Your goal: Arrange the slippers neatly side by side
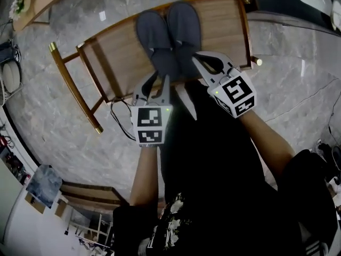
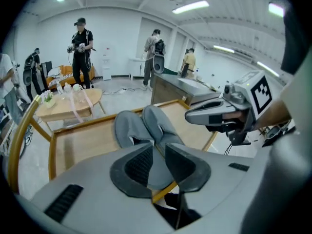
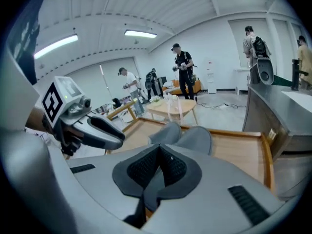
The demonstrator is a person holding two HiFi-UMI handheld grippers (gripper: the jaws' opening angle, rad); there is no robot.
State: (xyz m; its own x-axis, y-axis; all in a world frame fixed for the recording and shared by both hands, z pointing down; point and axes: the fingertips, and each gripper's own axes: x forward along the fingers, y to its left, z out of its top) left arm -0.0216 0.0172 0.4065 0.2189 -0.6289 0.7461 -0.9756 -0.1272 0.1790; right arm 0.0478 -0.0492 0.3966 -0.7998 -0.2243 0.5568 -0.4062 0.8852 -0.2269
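Observation:
Two grey slippers, the left one [image 1: 154, 36] and the right one [image 1: 184, 26], lie side by side and touching on a wooden table [image 1: 117, 57], toes pointing away from me. My left gripper [image 1: 157, 80] hovers over the near table edge behind the left slipper's heel. It is open, with a gap between the pads and nothing gripped. In the left gripper view [image 2: 158, 152] the slippers [image 2: 146, 123] show beyond that gap. My right gripper [image 1: 198, 59] sits by the right slipper's heel. It is shut and empty, and its pads meet in the right gripper view [image 3: 158, 151].
The table has a raised wooden rim [image 2: 29, 130] with brass-coloured corner tips. A black cable [image 1: 125, 119] lies on the marble floor below. Several people stand far off near a small round table [image 3: 173, 106]. A grey counter [image 3: 282, 111] stands at the right.

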